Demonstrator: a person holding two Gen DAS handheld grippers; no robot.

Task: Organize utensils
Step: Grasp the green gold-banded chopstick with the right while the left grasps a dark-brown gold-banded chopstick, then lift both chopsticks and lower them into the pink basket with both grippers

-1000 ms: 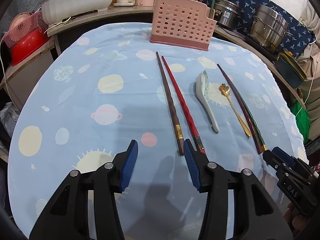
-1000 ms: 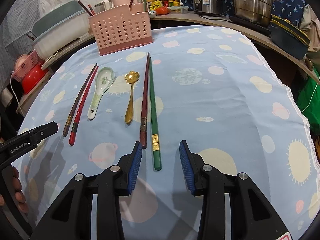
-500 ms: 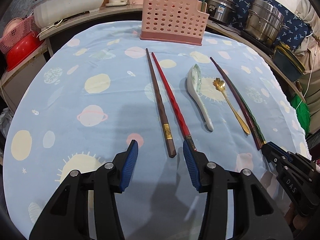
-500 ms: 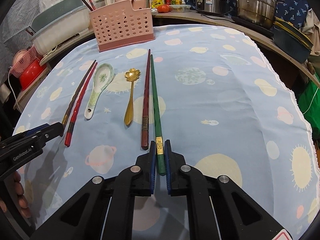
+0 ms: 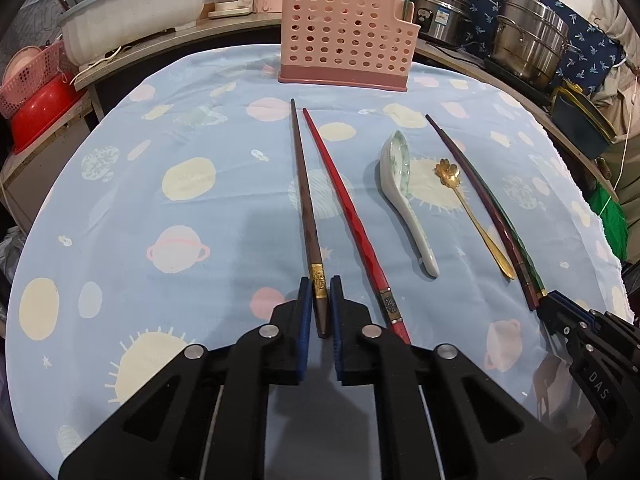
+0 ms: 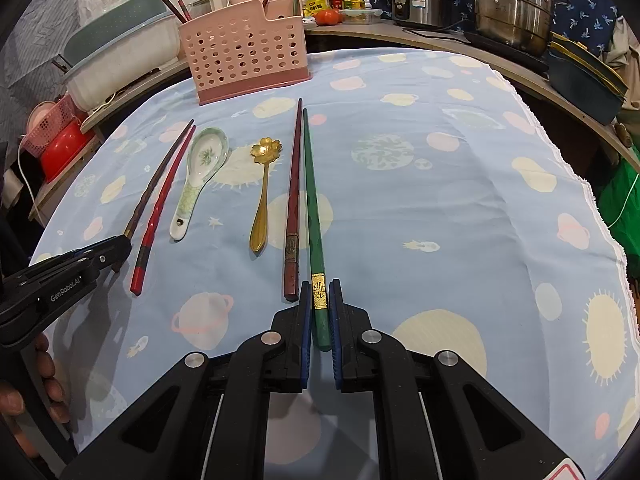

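Chopsticks look light, stiff and slick: left gripper (image 5: 319, 308) clamps the brown wooden chopstick (image 5: 306, 216) at its gold-banded butt, right gripper (image 6: 320, 312) likewise pinches the green lacquered chopstick (image 6: 312, 208).

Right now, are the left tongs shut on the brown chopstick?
Shut: left tongs pinch the brown chopstick at its gold band; it lies on the tablecloth.

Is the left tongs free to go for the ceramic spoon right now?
Probably not: the left tongs are shut on the brown chopstick. The ceramic spoon itself lies uncovered beyond the red chopstick.
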